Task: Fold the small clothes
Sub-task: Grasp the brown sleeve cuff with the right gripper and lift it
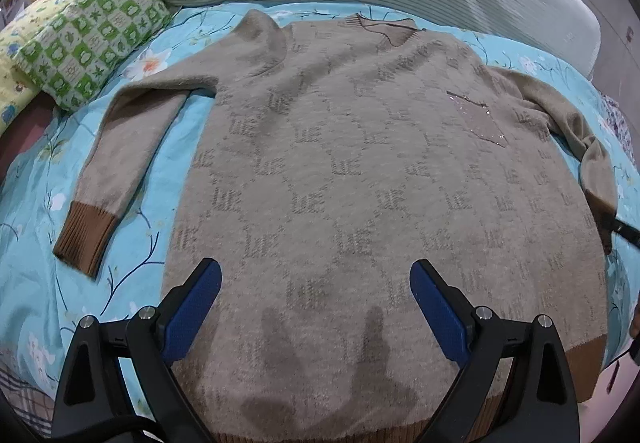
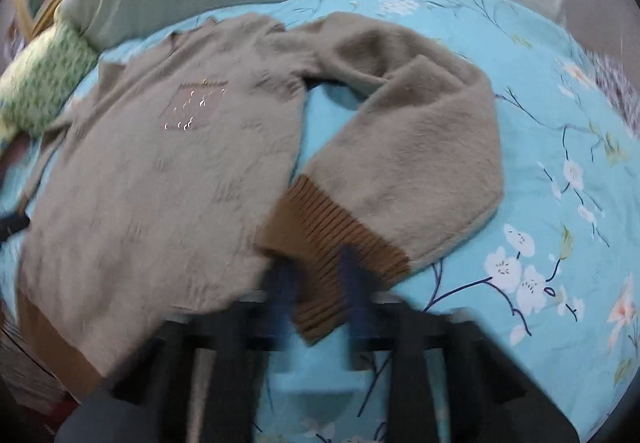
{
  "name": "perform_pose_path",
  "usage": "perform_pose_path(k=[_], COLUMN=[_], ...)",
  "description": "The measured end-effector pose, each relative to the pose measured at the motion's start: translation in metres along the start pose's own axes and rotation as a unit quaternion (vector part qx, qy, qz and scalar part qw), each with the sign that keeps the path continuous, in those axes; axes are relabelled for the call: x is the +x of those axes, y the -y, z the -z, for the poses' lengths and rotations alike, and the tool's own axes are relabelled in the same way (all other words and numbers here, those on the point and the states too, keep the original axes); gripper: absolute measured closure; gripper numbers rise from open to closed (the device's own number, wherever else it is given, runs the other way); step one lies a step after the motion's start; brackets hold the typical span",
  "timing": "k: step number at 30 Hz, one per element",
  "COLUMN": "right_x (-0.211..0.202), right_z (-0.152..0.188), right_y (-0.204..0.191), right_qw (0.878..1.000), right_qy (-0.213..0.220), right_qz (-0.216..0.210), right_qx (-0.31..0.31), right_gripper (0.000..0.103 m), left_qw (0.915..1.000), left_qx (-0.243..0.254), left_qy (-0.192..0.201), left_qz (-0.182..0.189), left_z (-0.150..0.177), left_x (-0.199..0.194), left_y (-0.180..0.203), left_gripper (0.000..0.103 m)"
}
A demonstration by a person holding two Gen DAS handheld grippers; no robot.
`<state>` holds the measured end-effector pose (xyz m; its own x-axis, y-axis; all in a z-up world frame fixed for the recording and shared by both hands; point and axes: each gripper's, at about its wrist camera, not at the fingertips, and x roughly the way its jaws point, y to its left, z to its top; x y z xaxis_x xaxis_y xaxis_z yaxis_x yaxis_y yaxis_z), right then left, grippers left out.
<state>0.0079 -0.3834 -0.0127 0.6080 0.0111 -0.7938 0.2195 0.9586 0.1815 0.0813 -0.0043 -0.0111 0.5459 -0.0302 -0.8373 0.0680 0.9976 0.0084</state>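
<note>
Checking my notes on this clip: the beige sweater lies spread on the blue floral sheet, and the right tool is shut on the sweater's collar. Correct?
Not the collar. The right wrist view shows the right tool shut on the sleeve's brown ribbed cuff. The sweater does lie on the blue floral sheet.

1. Your left gripper [image 1: 316, 279] has black angular arms, each finger faced with a textured blue pad.
2. Round silver screws sit at its arm joints.
3. Your right gripper [image 2: 320, 275] looks the same black and blue, though blur hides detail.
</note>
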Motion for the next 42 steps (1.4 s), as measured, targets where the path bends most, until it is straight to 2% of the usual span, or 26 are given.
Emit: perform_pose_path(k=[2, 6, 9, 13, 15, 17, 19, 24, 26, 29, 32, 34, 36, 38, 40, 42], right_x=[-0.011, -0.027, -0.027, -0.012, 0.000, 0.010, 0.022, 0.065, 0.085, 0.112, 0.134, 0.146, 0.153, 0.148, 0.135, 0.121], right_z=[-0.007, -0.032, -0.057, -0.083, -0.095, -0.105, -0.115, -0.143, -0.149, -0.150, -0.146, -0.144, -0.145, -0.147, -0.149, -0.151], right_y=[-0.007, -0.040, -0.074, -0.131, -0.165, -0.194, -0.219, -0.270, -0.292, -0.307, -0.312, -0.307, -0.299, -0.282, -0.263, -0.240], right_qw=[1.000, 0.995, 0.987, 0.976, 0.966, 0.962, 0.949, 0.931, 0.935, 0.929, 0.941, 0.944, 0.946, 0.944, 0.942, 0.945], right_qy=[0.013, 0.044, 0.059, 0.059, 0.052, 0.053, 0.047, 0.024, 0.016, -0.017, -0.033, -0.051, -0.063, -0.060, -0.036, -0.017], right_qz=[-0.016, -0.088, -0.151, -0.210, -0.253, -0.268, -0.311, -0.363, -0.355, -0.369, -0.337, -0.327, -0.318, -0.325, -0.330, -0.322], right_qx=[0.011, 0.016, 0.015, -0.003, -0.007, -0.022, -0.013, 0.011, -0.003, -0.002, -0.012, -0.005, 0.004, 0.022, 0.036, 0.044], right_gripper=[0.098, 0.098, 0.098, 0.098, 0.098, 0.098, 0.098, 0.098, 0.098, 0.098, 0.094, 0.094, 0.081, 0.055, 0.044, 0.044], left_qw=[1.0000, 0.9997, 0.9994, 0.9984, 0.9976, 0.9966, 0.9955, 0.9937, 0.9926, 0.9910, 0.9883, 0.9854, 0.9827, 0.9807, 0.9784, 0.9763], left_qx=[-0.001, -0.014, -0.019, -0.040, -0.053, -0.065, -0.078, -0.094, -0.098, -0.106, -0.118, -0.129, -0.138, -0.142, -0.147, -0.154], left_qy=[0.001, 0.005, 0.014, 0.021, 0.020, 0.020, 0.018, 0.016, 0.019, 0.024, 0.024, 0.022, 0.016, 0.006, -0.006, -0.015], left_qz=[0.003, 0.020, 0.025, 0.034, 0.039, 0.045, 0.051, 0.060, 0.068, 0.079, 0.094, 0.108, 0.122, 0.134, 0.145, 0.151], left_z=[-0.001, -0.004, -0.005, -0.006, -0.006, -0.006, -0.007, -0.017, -0.023, -0.033, -0.047, -0.056, -0.067, -0.078, -0.089, -0.101], left_x=[0.001, 0.003, -0.002, -0.006, -0.005, -0.004, -0.002, 0.002, 0.003, 0.009, 0.020, 0.028, 0.040, 0.057, 0.073, 0.091], left_y=[0.000, -0.004, -0.010, -0.028, -0.038, -0.048, -0.056, -0.067, -0.070, -0.074, -0.078, -0.079, -0.078, -0.076, -0.073, -0.071], left_gripper=[0.007, 0.007, 0.007, 0.007, 0.007, 0.007, 0.007, 0.007, 0.007, 0.007, 0.007, 0.007, 0.007, 0.007, 0.007, 0.007])
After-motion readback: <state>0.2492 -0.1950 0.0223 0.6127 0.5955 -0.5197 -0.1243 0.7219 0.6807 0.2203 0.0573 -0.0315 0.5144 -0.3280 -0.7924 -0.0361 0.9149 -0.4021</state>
